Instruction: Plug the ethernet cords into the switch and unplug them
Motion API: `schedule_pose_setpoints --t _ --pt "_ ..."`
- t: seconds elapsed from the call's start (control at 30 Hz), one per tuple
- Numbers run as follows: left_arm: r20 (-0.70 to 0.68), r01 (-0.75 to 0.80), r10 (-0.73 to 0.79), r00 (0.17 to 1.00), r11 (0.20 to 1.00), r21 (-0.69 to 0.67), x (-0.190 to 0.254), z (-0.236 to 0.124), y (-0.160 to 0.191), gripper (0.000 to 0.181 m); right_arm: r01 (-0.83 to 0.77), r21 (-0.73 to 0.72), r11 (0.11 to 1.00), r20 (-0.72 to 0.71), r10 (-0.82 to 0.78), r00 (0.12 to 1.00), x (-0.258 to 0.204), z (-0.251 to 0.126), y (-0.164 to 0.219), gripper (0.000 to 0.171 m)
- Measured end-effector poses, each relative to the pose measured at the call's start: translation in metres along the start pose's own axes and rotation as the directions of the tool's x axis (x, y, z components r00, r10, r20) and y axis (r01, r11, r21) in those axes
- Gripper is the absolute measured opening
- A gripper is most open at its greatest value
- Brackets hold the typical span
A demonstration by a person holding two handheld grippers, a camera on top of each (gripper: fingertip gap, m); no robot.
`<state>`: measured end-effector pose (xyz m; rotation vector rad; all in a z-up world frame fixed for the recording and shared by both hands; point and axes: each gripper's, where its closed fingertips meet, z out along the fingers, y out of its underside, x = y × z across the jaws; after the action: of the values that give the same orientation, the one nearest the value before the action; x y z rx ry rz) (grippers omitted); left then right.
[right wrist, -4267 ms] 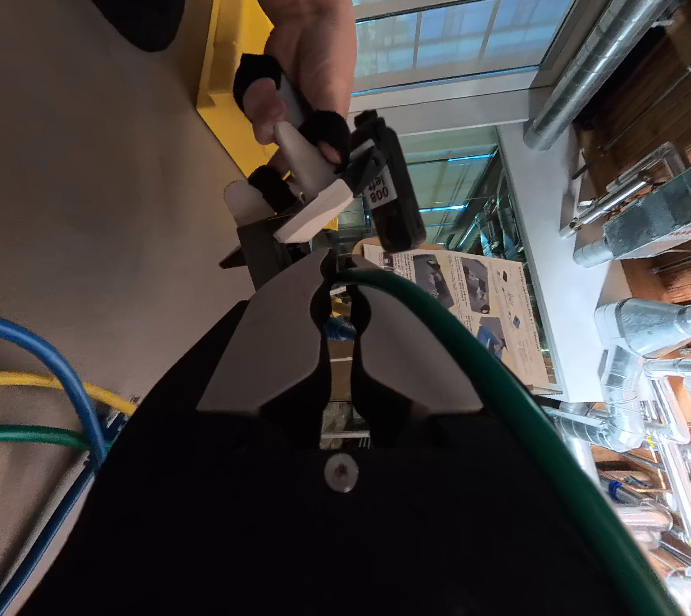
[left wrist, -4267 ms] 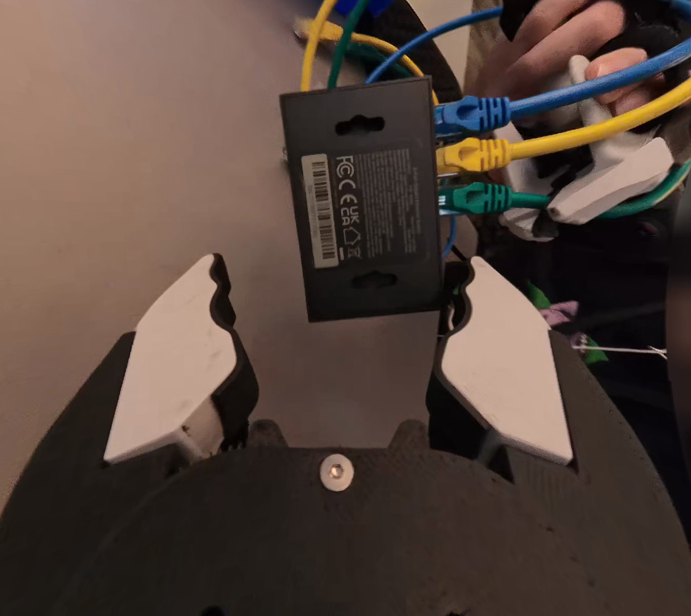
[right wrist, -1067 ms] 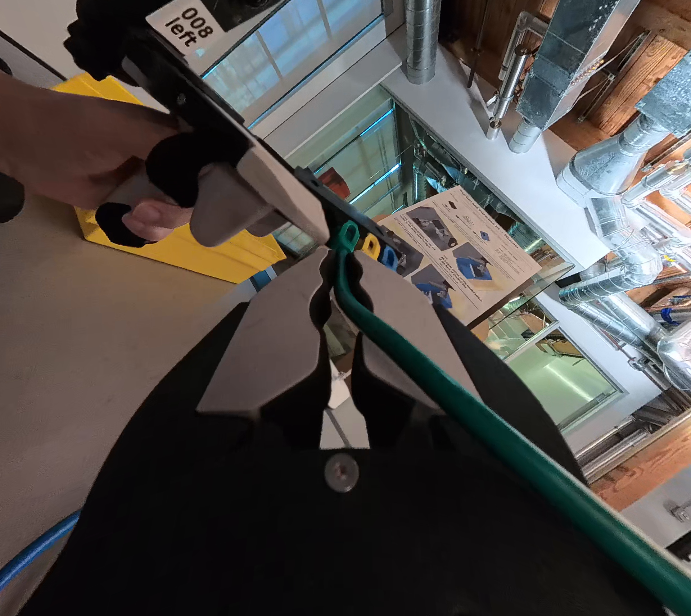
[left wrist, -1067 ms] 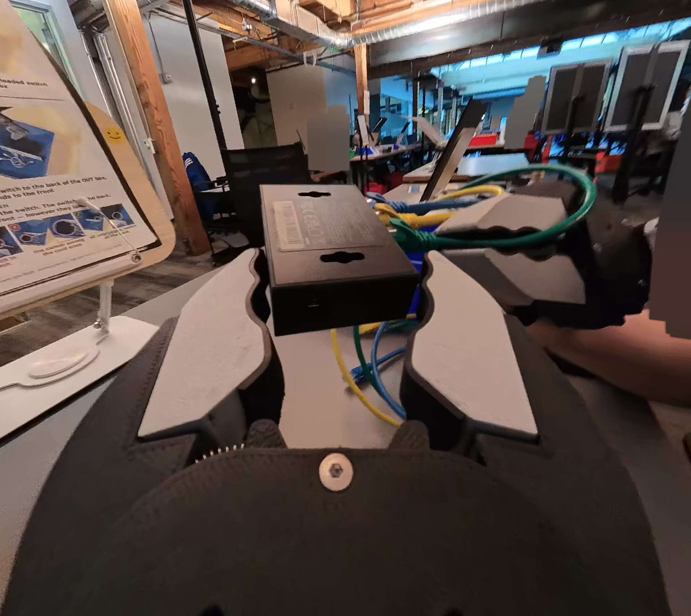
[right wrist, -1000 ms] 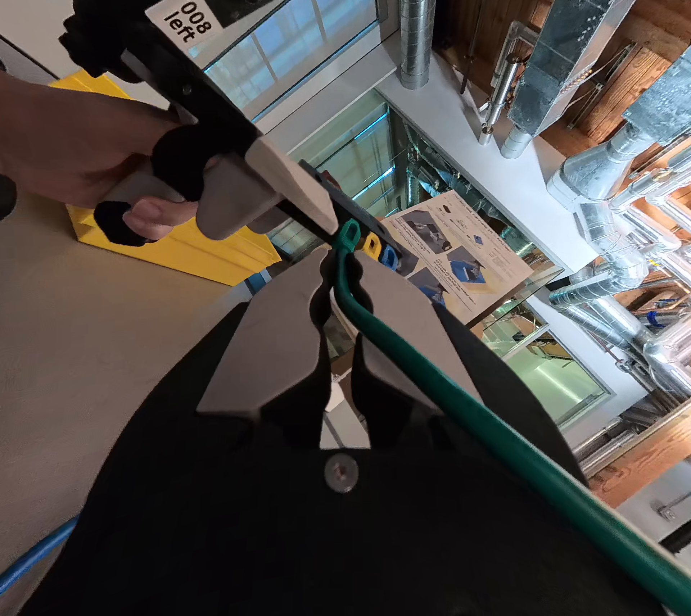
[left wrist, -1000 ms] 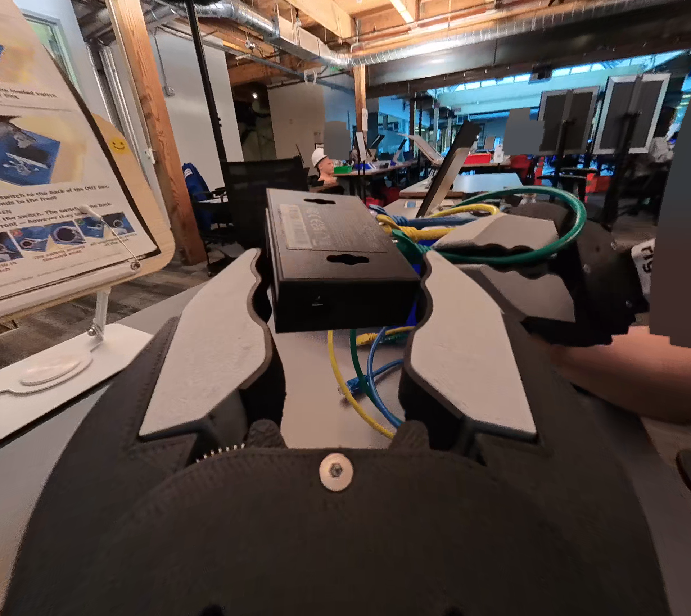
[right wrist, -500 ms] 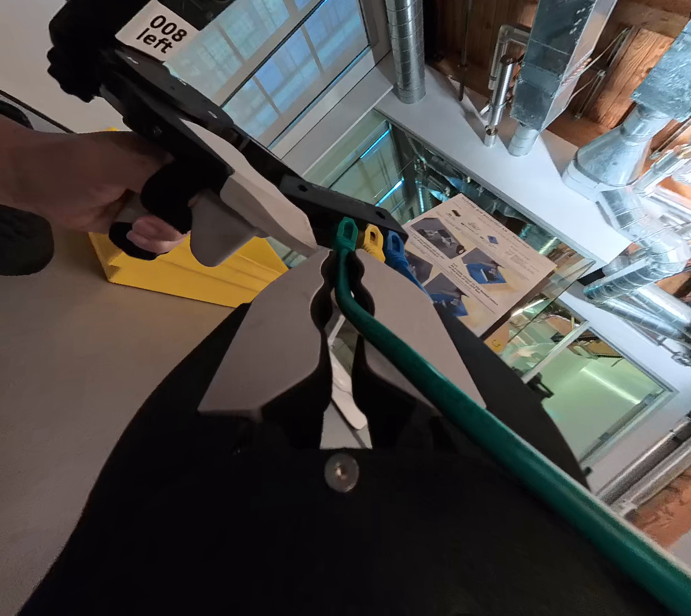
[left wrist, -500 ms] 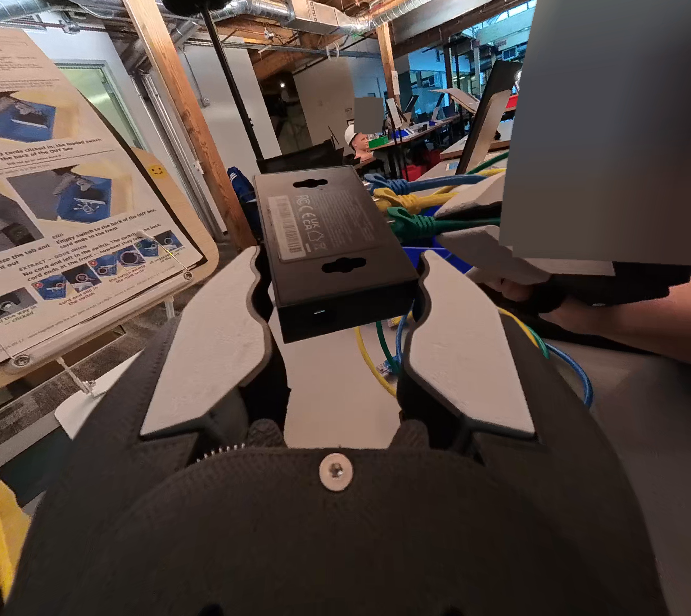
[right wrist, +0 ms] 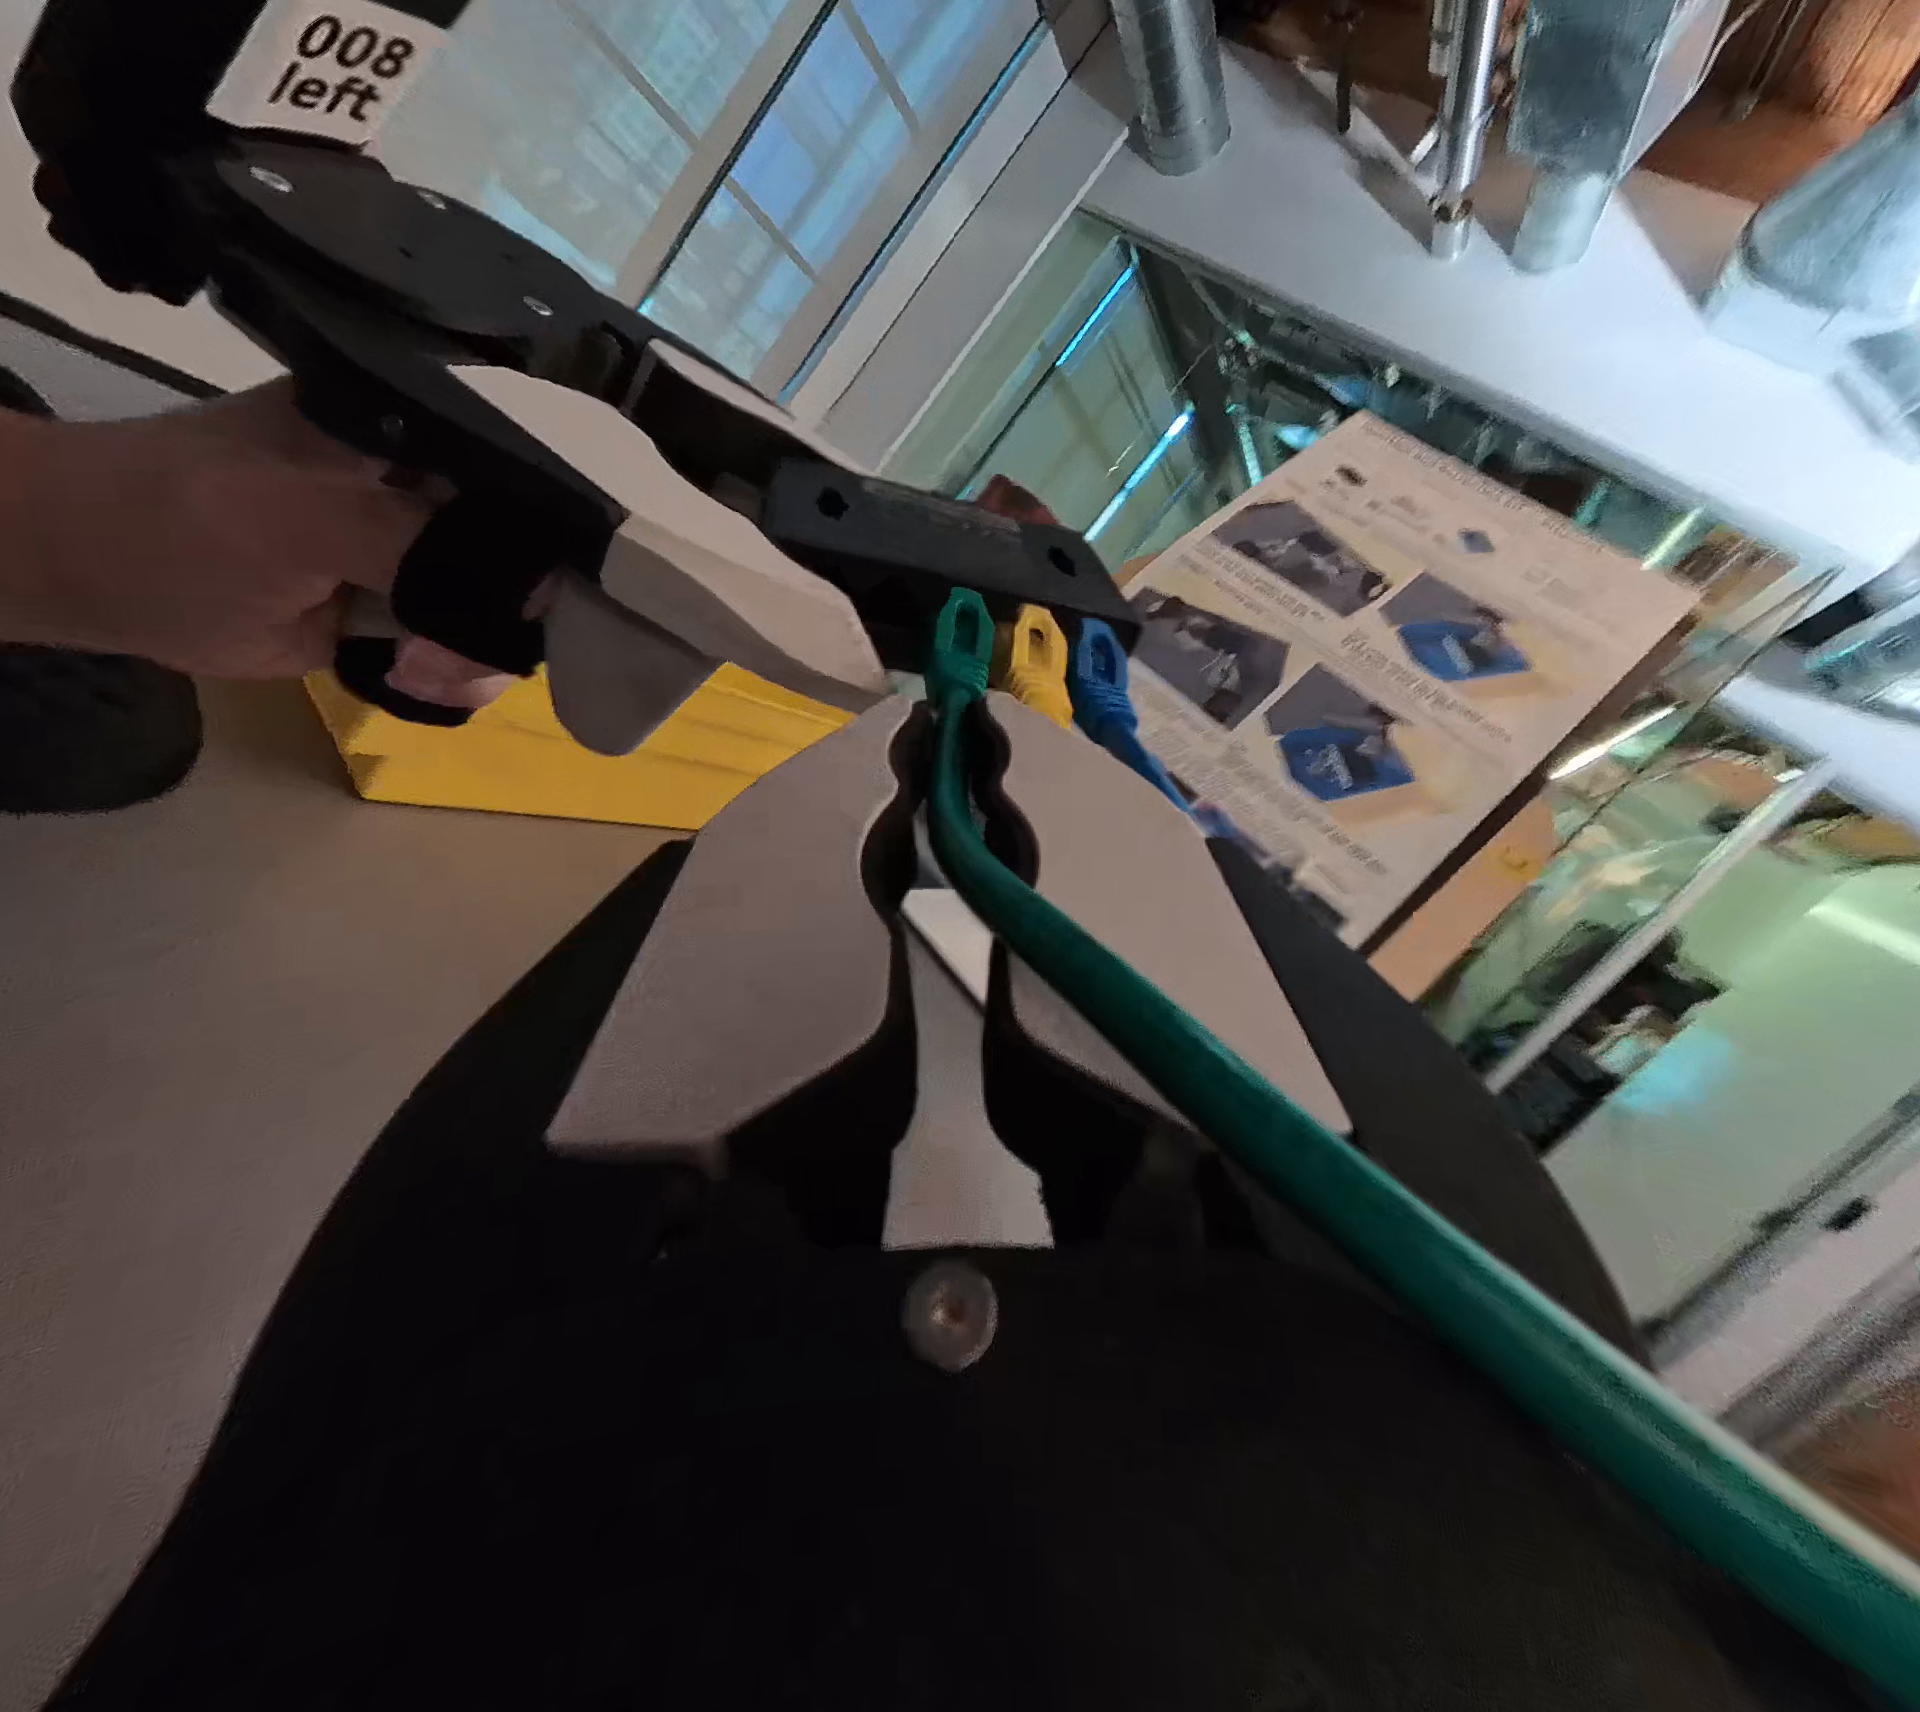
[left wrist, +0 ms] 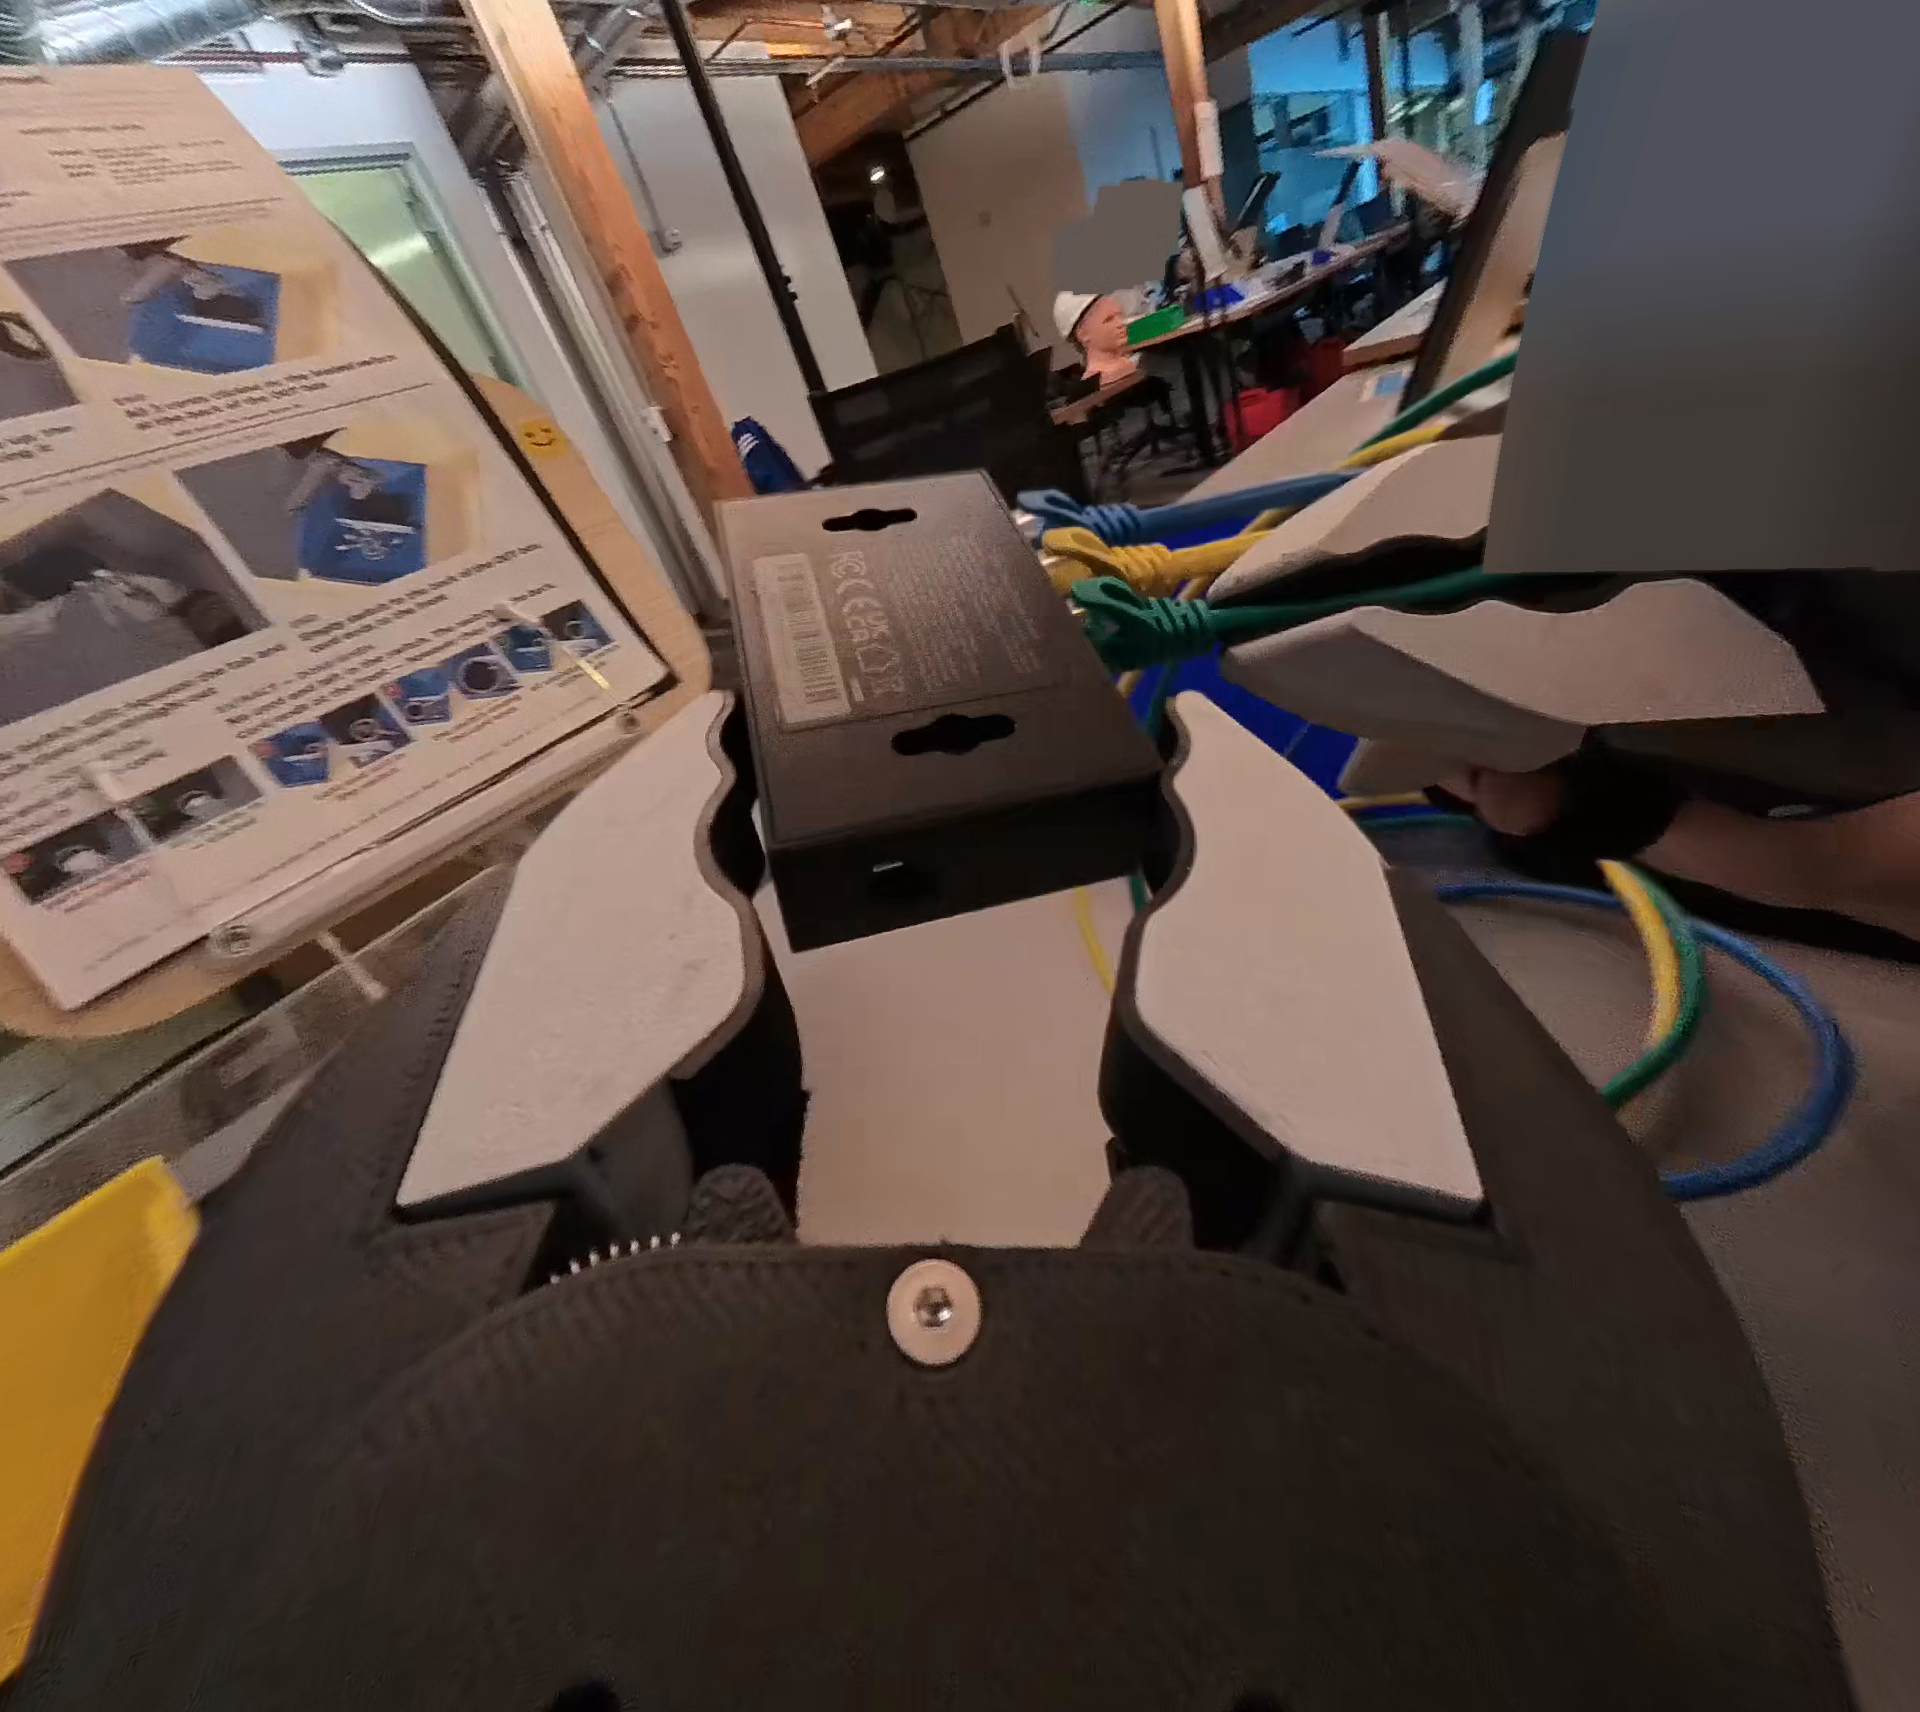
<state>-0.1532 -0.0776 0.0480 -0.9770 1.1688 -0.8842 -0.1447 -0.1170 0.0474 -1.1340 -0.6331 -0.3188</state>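
The left gripper [left wrist: 948,732] holds the switch [left wrist: 914,623] by its near end, one finger on each long side, clear above the table [left wrist: 935,1039]. The switch is black and lies with its underside up, showing a pale label and two keyhole slots. It sits roughly level, tilted slightly toward the camera.

Three cords are plugged into the switch's right side: blue cord [left wrist: 1101,514] farthest, yellow cord [left wrist: 1117,561] in the middle, green cord [left wrist: 1148,623] nearest. In the right wrist view the same three plugs hang from the switch edge in a row.

The right gripper [right wrist: 940,717] is nearly closed, pinching the green cord just behind its plug. The cord [right wrist: 1195,987] runs back between the fingers and out over the gripper body to the lower right. The plug itself appears seated in the port; whether it is latched cannot be told.

Slack loops of all three cords lie on the table at the right of the left wrist view. A yellow bin [right wrist: 540,748] stands on the table behind the left gripper. An instruction board [left wrist: 260,519] stands on a stand at the left. A hand [right wrist: 208,540] grips the left tool's handle.
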Motion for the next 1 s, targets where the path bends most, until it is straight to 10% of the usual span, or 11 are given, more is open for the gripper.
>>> schedule_pose_setpoints --t 0.23,0.43,0.57,0.8,0.9,1.0 --pt "0.207 -0.156 0.152 0.966 0.988 0.003 -0.041 -0.019 -0.014 0.070 -0.246 -0.043 0.968 0.164 0.249 0.954 -0.022 0.002 0.012 0.019" --pt "0.310 -0.163 0.150 0.939 0.987 0.015 -0.076 -0.036 -0.018 0.068 -0.167 -0.034 0.985 0.524 0.160 0.837 -0.085 -0.015 -0.005 0.010" --pt "0.285 -0.167 0.159 0.945 0.986 0.005 -0.079 -0.038 -0.013 0.067 -0.117 0.117 0.986 0.315 0.075 0.946 -0.041 -0.012 -0.030 0.014" --pt "0.165 -0.145 0.153 0.974 0.988 -0.058 -0.062 -0.025 0.005 0.066 -0.381 -0.377 0.844 0.308 0.502 0.808 -0.037 0.033 0.064 0.073" --pt "0.121 -0.206 0.207 0.971 0.978 -0.020 -0.049 -0.027 -0.001 0.066 -0.429 -0.565 0.705 0.375 0.683 0.627 -0.057 0.046 0.077 0.078" --pt "0.098 -0.228 0.227 0.969 0.974 -0.002 -0.043 -0.027 -0.001 0.066 -0.440 -0.782 0.441 0.385 0.897 0.215 -0.084 0.041 0.068 0.055"
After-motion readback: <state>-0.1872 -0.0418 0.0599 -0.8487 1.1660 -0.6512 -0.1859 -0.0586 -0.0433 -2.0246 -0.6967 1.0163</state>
